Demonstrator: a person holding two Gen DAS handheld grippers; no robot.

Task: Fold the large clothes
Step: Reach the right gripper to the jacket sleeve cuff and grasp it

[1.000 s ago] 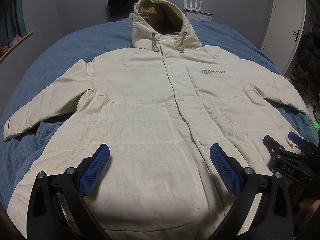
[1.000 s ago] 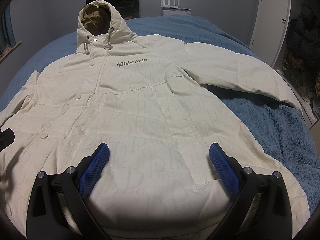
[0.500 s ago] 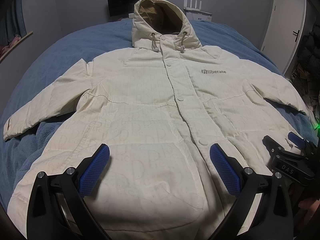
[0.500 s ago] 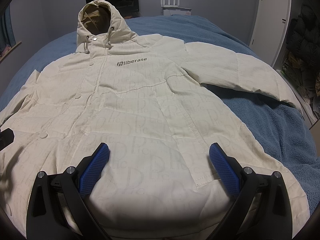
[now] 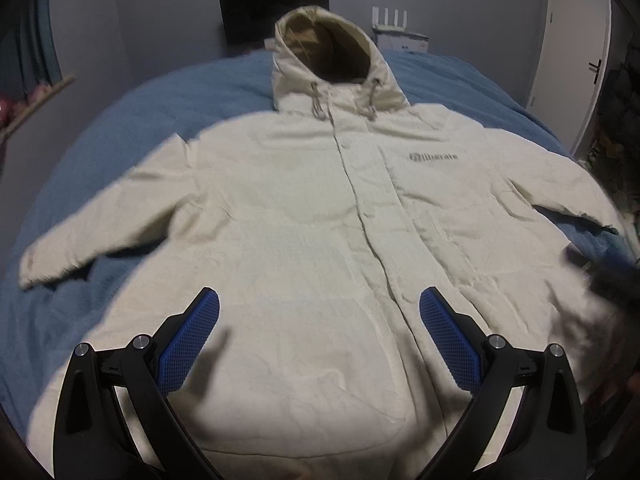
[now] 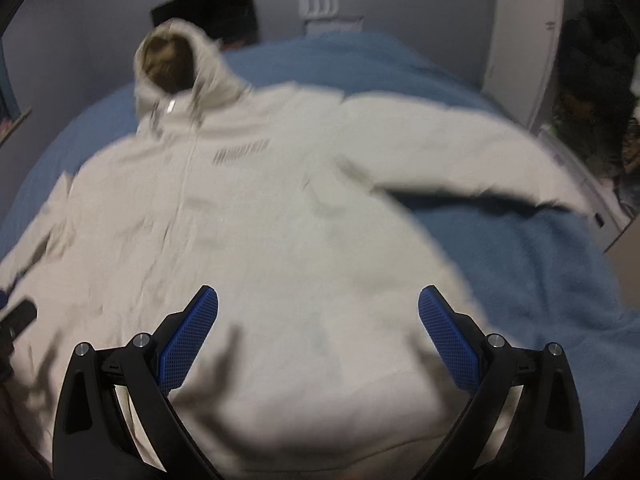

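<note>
The coat (image 5: pixel 320 240) lies flat on the bed (image 5: pixel 180 104), hood at twelve o'clock, ready for folding; both grippers' fingers (image 5: pixel 188 340) (image 6: pixel 448 340) apart, empty.

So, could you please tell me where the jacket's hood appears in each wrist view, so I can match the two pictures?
Left wrist view: the hood sits at top centre, its tan lining facing the camera.
Right wrist view: the hood sits at upper left, blurred.
Shared landmark: the dark chest logo on the jacket, below and right of the hood in both views.
</note>
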